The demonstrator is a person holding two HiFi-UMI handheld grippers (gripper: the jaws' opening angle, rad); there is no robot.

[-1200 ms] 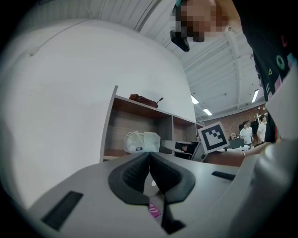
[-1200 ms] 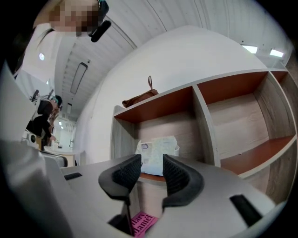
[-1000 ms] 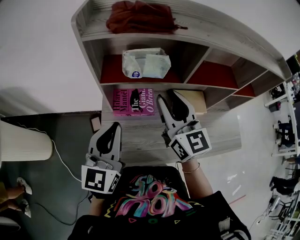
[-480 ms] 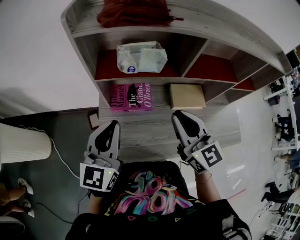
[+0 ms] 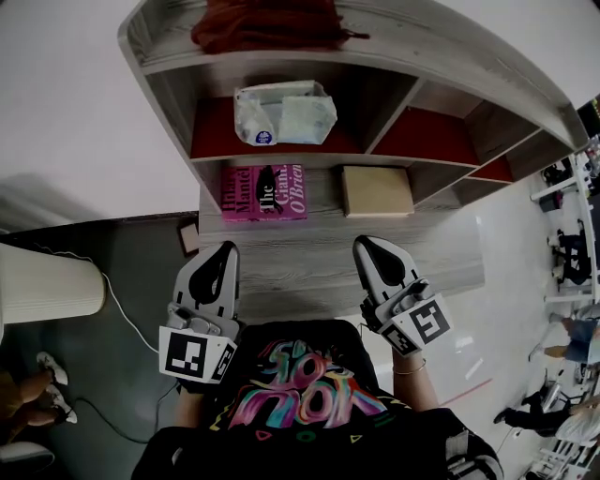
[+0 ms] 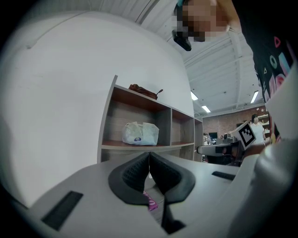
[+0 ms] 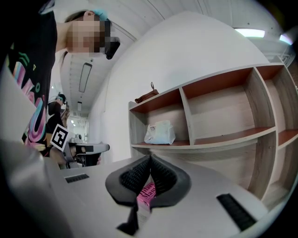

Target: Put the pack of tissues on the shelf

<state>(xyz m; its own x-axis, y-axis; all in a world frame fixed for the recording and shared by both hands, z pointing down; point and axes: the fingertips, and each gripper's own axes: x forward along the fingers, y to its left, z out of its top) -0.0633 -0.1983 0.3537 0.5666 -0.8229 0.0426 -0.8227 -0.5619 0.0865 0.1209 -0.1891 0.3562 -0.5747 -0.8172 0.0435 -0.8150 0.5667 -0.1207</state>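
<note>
The pack of tissues (image 5: 284,112), a pale crinkled plastic pack with a blue round label, lies in the left compartment of the wooden shelf (image 5: 394,66). It shows too in the left gripper view (image 6: 140,133) and the right gripper view (image 7: 159,133). My right gripper (image 5: 375,251) hangs well short of the shelf, over the low grey ledge. Its jaws have just been closing and now stand together with nothing between them (image 7: 150,160). Beside it, my left gripper (image 5: 221,255) is shut and empty (image 6: 149,155).
A pink book (image 5: 264,192) and a tan flat box (image 5: 376,191) lie on the ledge under the compartments. A dark red bag (image 5: 267,21) sits on the shelf's top. A white cylinder (image 5: 47,283) and a cable are on the floor at the left.
My right gripper has drawn back from the shelf toward the person, moving right, and its jaws have gone from open to shut. The left gripper has kept still.
</note>
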